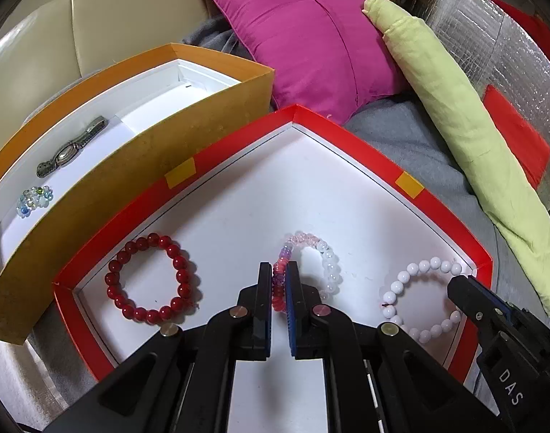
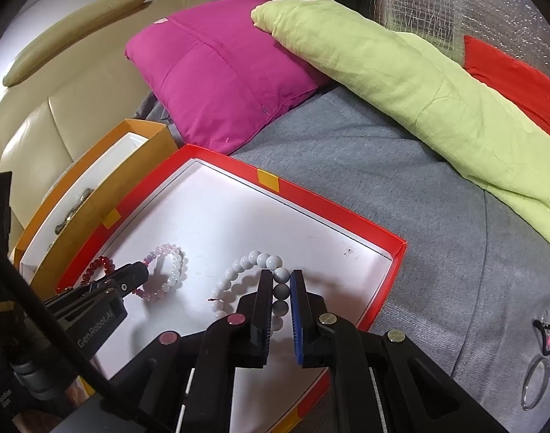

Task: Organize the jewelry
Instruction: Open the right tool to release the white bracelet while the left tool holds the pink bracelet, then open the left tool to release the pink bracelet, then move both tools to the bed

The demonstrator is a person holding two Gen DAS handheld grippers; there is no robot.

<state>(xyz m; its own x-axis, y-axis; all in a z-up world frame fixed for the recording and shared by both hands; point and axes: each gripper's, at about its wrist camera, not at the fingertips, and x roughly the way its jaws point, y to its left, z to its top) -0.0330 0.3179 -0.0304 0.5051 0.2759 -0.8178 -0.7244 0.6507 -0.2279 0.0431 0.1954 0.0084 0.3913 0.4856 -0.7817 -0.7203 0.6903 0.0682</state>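
Left tongs [image 1: 278, 274] are being clamped on the pink bracelet [image 1: 311, 263], right tongs [image 2: 279, 281] on the white bracelet [image 2: 246, 281]; round beads risk being squeezed out.

We see our black left gripper [image 1: 278, 274] and right gripper [image 2: 279, 281], blue-padded, round silver and pink rivets, white lettering.

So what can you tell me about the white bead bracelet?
The white bead bracelet is a ring of round, glossy, milky-white beads that look like glass or stone, with a tiny dark red knot on one side. It lies in the red box, on its white floor, apart from the pink-and-white bracelet. The right gripper is shut on a few of its beads.
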